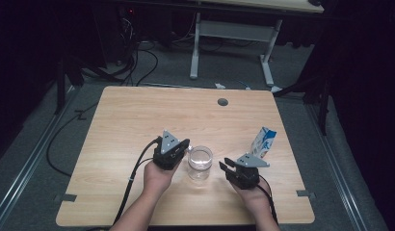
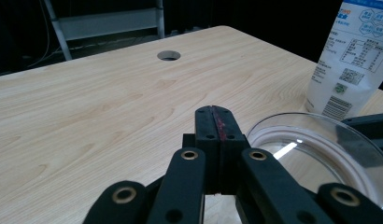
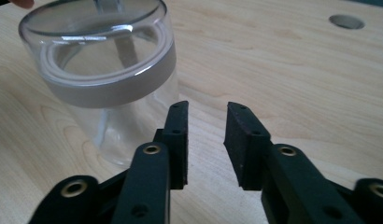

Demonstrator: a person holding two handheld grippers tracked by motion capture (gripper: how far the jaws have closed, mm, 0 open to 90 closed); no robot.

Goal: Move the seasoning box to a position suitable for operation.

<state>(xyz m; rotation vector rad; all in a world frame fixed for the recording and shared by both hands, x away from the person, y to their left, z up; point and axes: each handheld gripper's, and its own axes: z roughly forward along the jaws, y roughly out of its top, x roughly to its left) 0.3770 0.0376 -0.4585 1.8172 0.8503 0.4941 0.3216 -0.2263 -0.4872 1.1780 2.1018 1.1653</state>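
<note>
We see a lidded glass jar (image 1: pixel 200 162) standing upright at the table's (image 1: pixel 138 125) near middle, between our grippers. The left gripper (image 1: pixel 185 147), jaws pressed together and empty, sits just beside it; the right gripper (image 3: pixel 206 135), jaws narrowly parted, faces its right side, a little farther off.

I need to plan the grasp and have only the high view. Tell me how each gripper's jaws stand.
Observer: In the left gripper view, the left gripper has its jaws pressed together, holding nothing.
Operator: Now the right one.
Observer: The right gripper is open, a clear gap between its jaws, beside the glass jar and not touching it.
Operator: Report the jar's lid.
Observer: It is a clear lid with a grey band, seated on the jar.
Operator: Describe the carton.
Observer: The white-and-blue carton stands upright behind the jar, a printed table and barcode facing the left gripper.
</note>
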